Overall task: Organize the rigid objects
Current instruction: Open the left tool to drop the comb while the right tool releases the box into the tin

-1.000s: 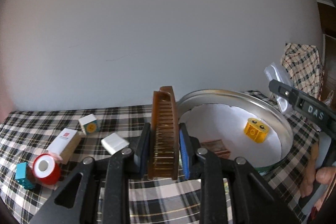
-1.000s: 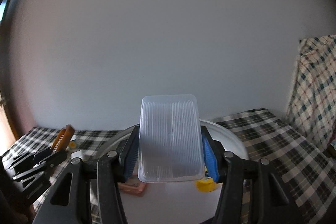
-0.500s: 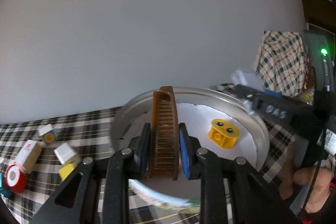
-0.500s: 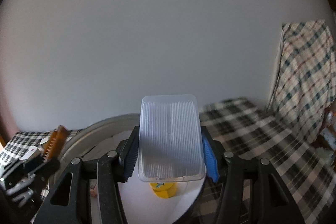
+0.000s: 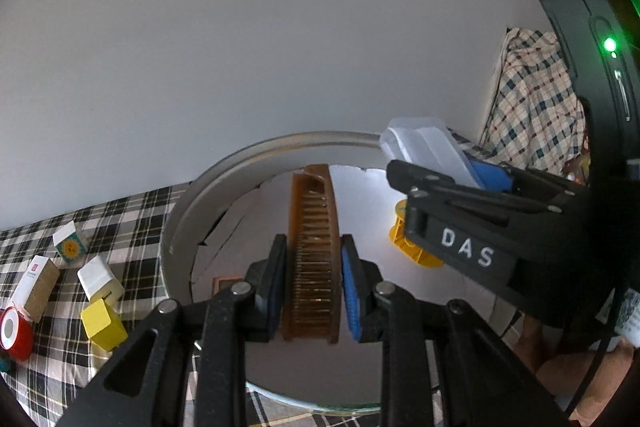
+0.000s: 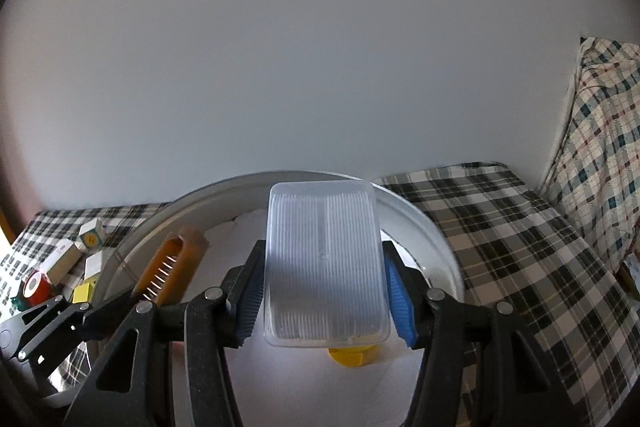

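Note:
My left gripper (image 5: 313,283) is shut on a brown comb (image 5: 314,239) and holds it above the round metal basin (image 5: 256,159). My right gripper (image 6: 324,291) is shut on a clear ribbed plastic lid (image 6: 324,263), also above the basin (image 6: 436,239). The comb (image 6: 172,267) shows at the left in the right wrist view. The lid (image 5: 428,147) and the right gripper show at the right in the left wrist view. A yellow toy block (image 5: 408,247) lies on the basin's white floor, partly hidden by the right gripper; it also shows under the lid (image 6: 352,355).
On the plaid cloth (image 5: 132,223) left of the basin lie a yellow cube (image 5: 102,323), a white box (image 5: 96,275), a smiley cube (image 5: 70,243), a tan box (image 5: 36,287) and a red tape roll (image 5: 14,331). A plaid cushion (image 6: 600,155) stands at the right.
Both grippers have moved in over the basin with their loads. The basin now fills the view under them and the right gripper is much closer to the left one.

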Demonstrator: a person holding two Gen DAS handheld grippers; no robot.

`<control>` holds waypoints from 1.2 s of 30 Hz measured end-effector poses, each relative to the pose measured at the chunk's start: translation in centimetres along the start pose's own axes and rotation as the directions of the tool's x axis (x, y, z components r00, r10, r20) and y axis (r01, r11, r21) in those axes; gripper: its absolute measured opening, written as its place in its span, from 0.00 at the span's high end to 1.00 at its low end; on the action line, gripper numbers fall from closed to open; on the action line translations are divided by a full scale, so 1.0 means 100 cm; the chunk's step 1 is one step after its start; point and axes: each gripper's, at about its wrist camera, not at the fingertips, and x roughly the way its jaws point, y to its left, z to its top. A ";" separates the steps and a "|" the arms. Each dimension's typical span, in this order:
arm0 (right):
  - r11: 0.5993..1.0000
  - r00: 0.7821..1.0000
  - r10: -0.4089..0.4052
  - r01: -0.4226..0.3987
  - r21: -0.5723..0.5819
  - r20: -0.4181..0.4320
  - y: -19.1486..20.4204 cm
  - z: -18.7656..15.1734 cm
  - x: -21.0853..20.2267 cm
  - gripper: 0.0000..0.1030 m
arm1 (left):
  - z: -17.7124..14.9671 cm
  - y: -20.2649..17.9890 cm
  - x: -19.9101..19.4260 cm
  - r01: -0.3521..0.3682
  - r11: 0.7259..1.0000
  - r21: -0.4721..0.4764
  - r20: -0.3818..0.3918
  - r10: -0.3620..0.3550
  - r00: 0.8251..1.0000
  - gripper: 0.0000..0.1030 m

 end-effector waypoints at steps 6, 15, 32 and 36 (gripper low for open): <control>1.000 0.999 0.025 -0.026 -0.010 -0.046 0.003 -0.006 0.013 0.44 | 0.001 -0.007 0.004 -0.015 1.000 0.013 -0.014 0.015 1.000 0.76; 0.999 0.999 0.032 -0.032 0.021 0.007 0.001 -0.006 0.001 0.13 | 0.000 -0.012 -0.017 -0.114 0.993 0.018 0.073 0.113 0.991 0.00; 0.979 0.953 -0.103 0.046 0.199 0.287 -0.033 -0.007 -0.046 0.12 | -0.008 0.023 -0.035 -0.195 0.980 -0.048 0.105 0.199 0.974 0.00; 0.968 0.915 -0.182 0.103 0.227 0.359 -0.034 -0.011 -0.058 0.12 | -0.009 0.033 -0.039 -0.204 0.976 -0.076 0.108 0.212 0.971 0.00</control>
